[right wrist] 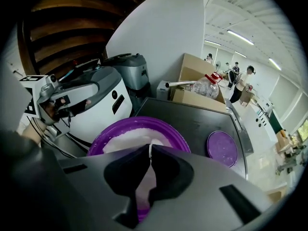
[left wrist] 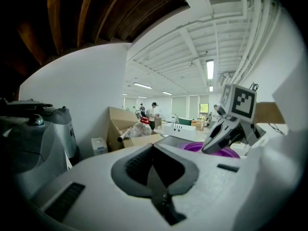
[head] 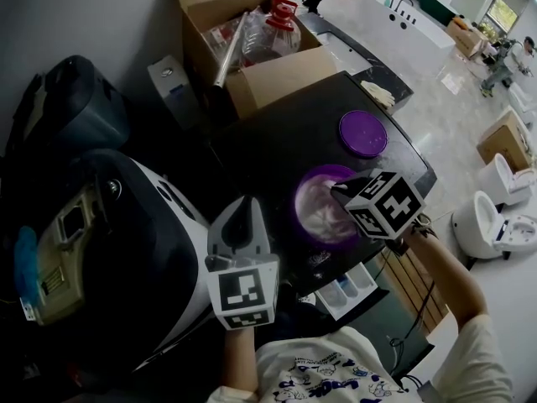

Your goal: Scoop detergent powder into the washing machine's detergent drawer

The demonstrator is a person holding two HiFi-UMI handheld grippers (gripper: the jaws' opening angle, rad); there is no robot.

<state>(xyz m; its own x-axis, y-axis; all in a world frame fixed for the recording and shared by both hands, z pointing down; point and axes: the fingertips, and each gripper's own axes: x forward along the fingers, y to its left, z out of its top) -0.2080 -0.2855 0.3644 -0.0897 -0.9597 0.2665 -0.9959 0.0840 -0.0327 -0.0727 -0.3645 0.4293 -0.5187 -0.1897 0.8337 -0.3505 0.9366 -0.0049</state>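
Observation:
A purple tub (head: 323,208) of white powder stands on the dark washing machine top (head: 277,149), and its purple lid (head: 362,133) lies behind it. My right gripper (head: 352,193) hangs over the tub. In the right gripper view it (right wrist: 150,150) is shut on a thin white scoop (right wrist: 145,183) that reaches down into the powder of the tub (right wrist: 130,134). My left gripper (head: 245,215) is left of the tub, shut and empty (left wrist: 153,148). The detergent drawer (head: 348,288) stands pulled open below the tub's near edge.
An open cardboard box (head: 252,49) with a plastic bottle (head: 273,28) sits at the back. A white and black appliance (head: 126,242) fills the left side. The machine top drops off on the right towards the tiled floor (head: 453,99).

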